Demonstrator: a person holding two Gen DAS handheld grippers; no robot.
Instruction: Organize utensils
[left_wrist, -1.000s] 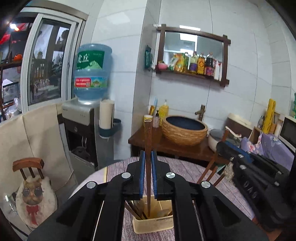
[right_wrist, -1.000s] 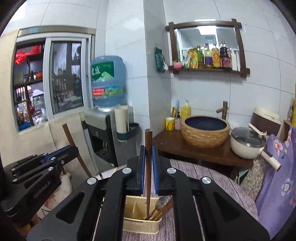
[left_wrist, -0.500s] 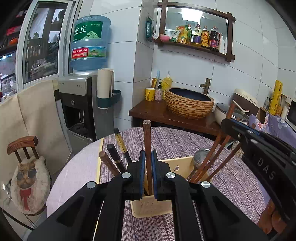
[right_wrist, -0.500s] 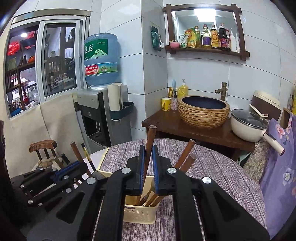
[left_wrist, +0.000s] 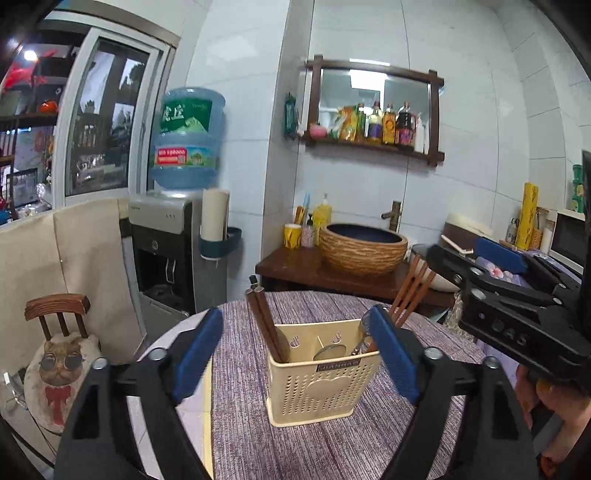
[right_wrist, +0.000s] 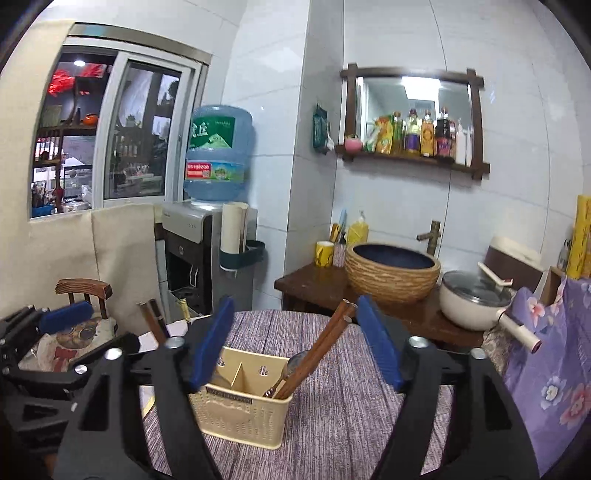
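1. On the round table (left_wrist: 332, 450), purple striped cloth, with bare room on every side of the cream utensil caddy (left_wrist: 325, 384); far table edge just behind it, dark wooden counter (right_wrist: 314, 288) beyond.
2. Left of the table: small wooden chair (left_wrist: 55, 310) with a cat cushion, water dispenser (left_wrist: 162, 251) against the wall.
3. Left gripper (left_wrist: 295, 347): jaws opening, spread wide, nothing pressed between the pads; caddy just ahead, framed between the two blue pads.
4. Right gripper (right_wrist: 295, 350): jaws likewise opening, wide, gripping nothing; caddy below and between the fingers, nearer the left one.
5. Inside the caddy, two compartments split by a divider: left group of chopsticks (left_wrist: 266, 325) leaning left, right group of chopsticks (right_wrist: 325, 347) leaning right, metal spoon (right_wrist: 291, 365) beside the right group.
6. Counts: one caddy, two grippers; about three brown sticks seen in the left compartment, two or three in the right, exact number hard to tell.
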